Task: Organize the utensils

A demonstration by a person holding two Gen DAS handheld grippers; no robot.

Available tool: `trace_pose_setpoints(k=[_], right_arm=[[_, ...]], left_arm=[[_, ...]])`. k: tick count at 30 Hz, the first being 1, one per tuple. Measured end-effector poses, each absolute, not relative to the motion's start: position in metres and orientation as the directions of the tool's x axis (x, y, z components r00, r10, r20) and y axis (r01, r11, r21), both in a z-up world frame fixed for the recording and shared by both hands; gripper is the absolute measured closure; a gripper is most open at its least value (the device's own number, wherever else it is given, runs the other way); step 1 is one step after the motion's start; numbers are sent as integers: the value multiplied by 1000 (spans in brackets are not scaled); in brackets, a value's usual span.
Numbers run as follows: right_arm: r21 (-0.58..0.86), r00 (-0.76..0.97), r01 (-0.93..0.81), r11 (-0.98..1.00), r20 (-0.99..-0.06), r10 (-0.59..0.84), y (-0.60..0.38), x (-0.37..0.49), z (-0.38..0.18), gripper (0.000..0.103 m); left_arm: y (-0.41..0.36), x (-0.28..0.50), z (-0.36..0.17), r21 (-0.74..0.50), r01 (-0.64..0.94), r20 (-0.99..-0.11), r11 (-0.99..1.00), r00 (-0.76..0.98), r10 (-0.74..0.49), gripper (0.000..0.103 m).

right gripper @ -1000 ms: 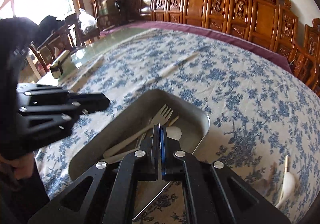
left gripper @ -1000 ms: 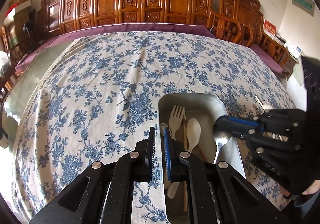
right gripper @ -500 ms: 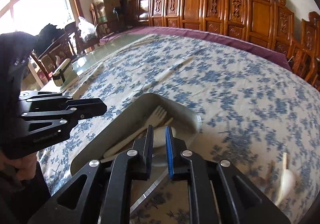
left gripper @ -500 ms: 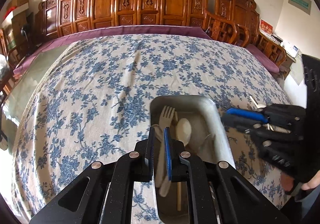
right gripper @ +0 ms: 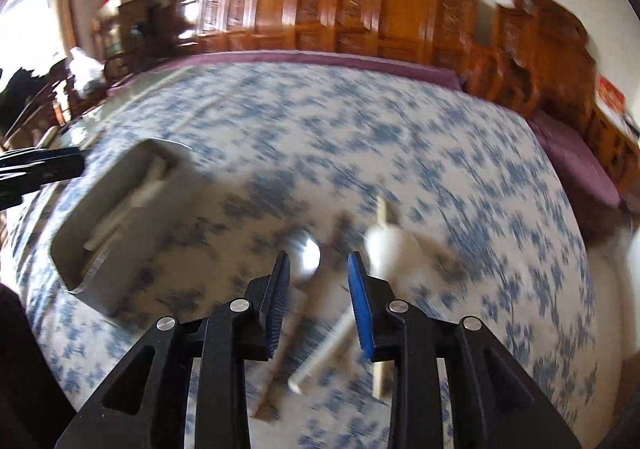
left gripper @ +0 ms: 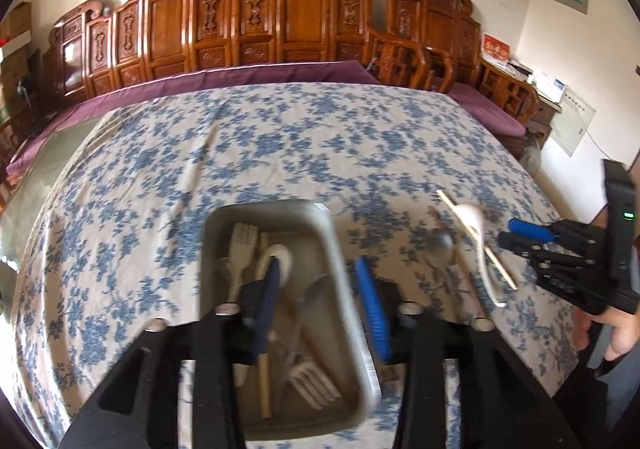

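Over the metal tray point(left gripper: 280, 209) hangs the left gripper point(left gripper: 320, 313), its jaws opening with nothing pressed between them; a second ago they were nearly shut at the tray's near end. Inside the tray lie a pale fork point(left gripper: 242, 249), a pale spoon point(left gripper: 278, 259), a metal spoon point(left gripper: 316, 289), a second fork point(left gripper: 310, 381) and a wooden stick point(left gripper: 264, 385) — all loose, none gripped.

Beside the tray, on the blue-flowered tablecloth point(left gripper: 160, 169), three items remain unsorted: a metal spoon on the cloth point(right gripper: 306, 249), a white ceramic spoon point(right gripper: 384, 241) and a chopstick point(left gripper: 476, 239) lying across the white spoon. A further stick-like item farther out on the cloth is too blurred to name.

The right gripper point(right gripper: 320, 301) has swung away from the tray, where it stood a second ago, and now points at this loose group. Its jaws are opening and empty, the metal spoon's handle showing between them but untouched. Heavy blur in the right wrist view confirms fast travel.

Assessment: one deposit appears complete and both tools have let go — the work has turned to the remaining pieces. Next pick is likely the metal spoon; its thin handle lies flat, so slippage is the risk.
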State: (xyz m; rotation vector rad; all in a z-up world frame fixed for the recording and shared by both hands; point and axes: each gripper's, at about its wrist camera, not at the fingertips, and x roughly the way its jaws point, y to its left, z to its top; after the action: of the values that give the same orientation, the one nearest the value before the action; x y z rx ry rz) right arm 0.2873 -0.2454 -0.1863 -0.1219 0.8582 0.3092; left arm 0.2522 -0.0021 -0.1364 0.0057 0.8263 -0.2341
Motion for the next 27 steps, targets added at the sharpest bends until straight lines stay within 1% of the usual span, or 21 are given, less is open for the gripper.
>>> trace_pose_setpoints(k=[8, 10, 16, 18, 23, 27], right_arm=[[51, 556, -245, 968, -810, 184, -264, 300, -225, 71], [79, 536, -249, 965, -819, 206, -264, 304, -231, 71], [83, 513, -240, 967, -835, 199, -260, 312, -239, 71], [78, 502, -246, 966, -842, 196, -258, 314, -243, 71], [1, 513, -252, 968, -848, 134, -250, 320, -250, 72], [-7, 516, -223, 975, -849, 112, -250, 325, -250, 71]], left_arm=[[-41, 243, -146, -66, 273, -746, 960, 625, -229, 60], [-46, 241, -150, -63, 283, -755, 957, 614, -232, 60], [-55, 237, -154, -62, 293, -760, 954, 605, -236, 60], [-60, 237, -157, -59, 301, -764, 952, 600, -237, 60], [-73, 235, -165, -44, 321, -775, 946, 586, -235, 60], [-82, 235, -171, -36, 335, -786, 941, 573, -234, 60]])
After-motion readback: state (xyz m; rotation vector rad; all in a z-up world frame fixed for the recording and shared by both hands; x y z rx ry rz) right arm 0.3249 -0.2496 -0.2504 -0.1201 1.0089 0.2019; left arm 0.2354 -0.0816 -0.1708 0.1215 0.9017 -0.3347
